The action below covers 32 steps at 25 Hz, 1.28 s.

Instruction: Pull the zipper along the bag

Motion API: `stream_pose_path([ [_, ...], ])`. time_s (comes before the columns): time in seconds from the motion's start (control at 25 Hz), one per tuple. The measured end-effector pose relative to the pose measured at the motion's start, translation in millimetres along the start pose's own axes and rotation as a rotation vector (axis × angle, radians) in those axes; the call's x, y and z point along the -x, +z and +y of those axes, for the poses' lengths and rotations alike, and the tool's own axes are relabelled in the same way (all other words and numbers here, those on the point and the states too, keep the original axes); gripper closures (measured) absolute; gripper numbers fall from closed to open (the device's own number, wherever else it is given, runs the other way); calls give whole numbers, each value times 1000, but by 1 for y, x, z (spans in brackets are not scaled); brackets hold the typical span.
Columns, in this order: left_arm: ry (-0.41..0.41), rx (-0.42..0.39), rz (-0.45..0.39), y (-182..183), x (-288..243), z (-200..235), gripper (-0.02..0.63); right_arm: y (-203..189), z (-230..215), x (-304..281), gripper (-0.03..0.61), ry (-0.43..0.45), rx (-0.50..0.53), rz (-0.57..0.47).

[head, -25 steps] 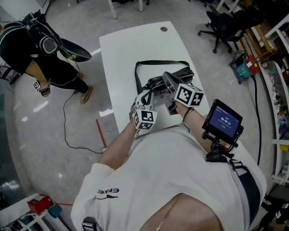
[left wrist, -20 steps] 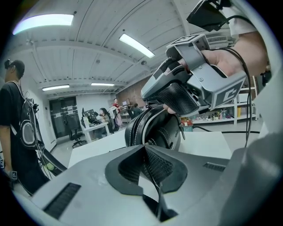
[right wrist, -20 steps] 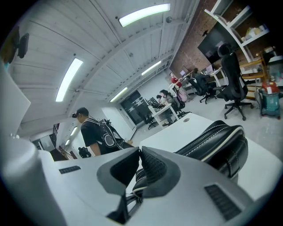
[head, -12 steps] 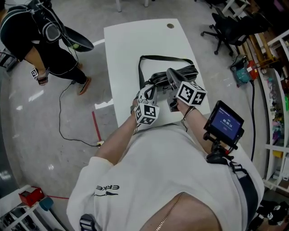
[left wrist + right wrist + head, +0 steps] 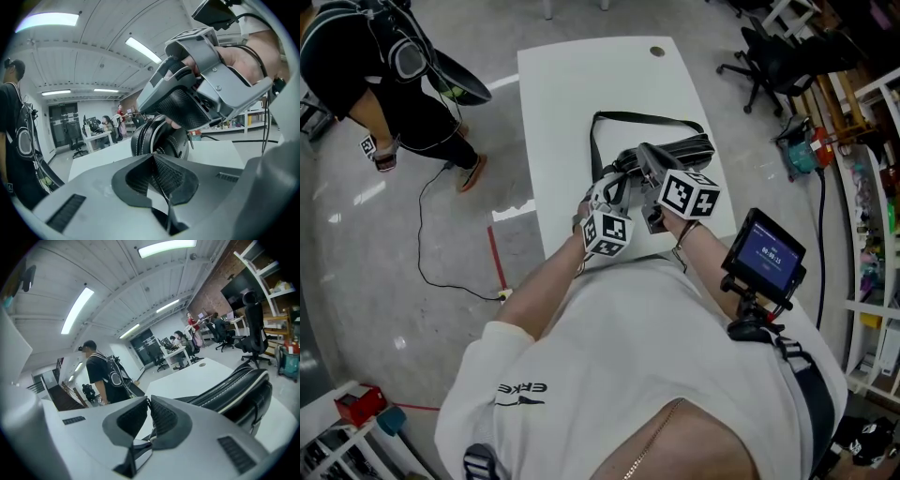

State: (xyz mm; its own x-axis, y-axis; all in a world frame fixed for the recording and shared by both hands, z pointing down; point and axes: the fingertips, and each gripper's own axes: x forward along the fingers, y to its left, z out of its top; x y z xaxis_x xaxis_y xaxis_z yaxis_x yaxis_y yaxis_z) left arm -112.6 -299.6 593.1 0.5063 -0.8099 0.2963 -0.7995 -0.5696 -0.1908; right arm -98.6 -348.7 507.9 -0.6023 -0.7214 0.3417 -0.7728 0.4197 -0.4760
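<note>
A black bag (image 5: 684, 148) with a long strap (image 5: 642, 118) lies on the near half of the white table (image 5: 572, 84). Both grippers meet at its near left end. My left gripper (image 5: 614, 185) is shut; in the left gripper view (image 5: 152, 159) a thin black strip of the bag runs between the pads, with the bag's rounded zipped end (image 5: 157, 140) just beyond. My right gripper (image 5: 645, 163) hovers close above it (image 5: 187, 93). Seen in its own view, the right gripper (image 5: 147, 404) is shut on a small metal zipper pull (image 5: 140, 445), the bag (image 5: 234, 385) stretching off to the right.
A person in black (image 5: 384, 66) stands on the floor left of the table, near a trailing cable (image 5: 431, 253). An office chair (image 5: 769, 56) and shelves are at the right. A small screen (image 5: 764, 253) hangs by my right arm.
The right gripper has edged slightly left toward the left gripper. The head view has shifted a little; both grippers stay shut at the bag's end.
</note>
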Motion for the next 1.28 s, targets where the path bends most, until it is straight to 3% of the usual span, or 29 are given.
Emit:
stream_pose_path([
  [0.48,-36,-17,-7,6,-1,-9,609,-23,14,-10,561,23,104,117],
  [1.0,-34,2,-23,8,-3,-10,609,-37,21,-16,561,1,396,228],
  [1.28,-42,1,-32,7,-5,-10,609,-39,21,-19,561,11,425,266],
])
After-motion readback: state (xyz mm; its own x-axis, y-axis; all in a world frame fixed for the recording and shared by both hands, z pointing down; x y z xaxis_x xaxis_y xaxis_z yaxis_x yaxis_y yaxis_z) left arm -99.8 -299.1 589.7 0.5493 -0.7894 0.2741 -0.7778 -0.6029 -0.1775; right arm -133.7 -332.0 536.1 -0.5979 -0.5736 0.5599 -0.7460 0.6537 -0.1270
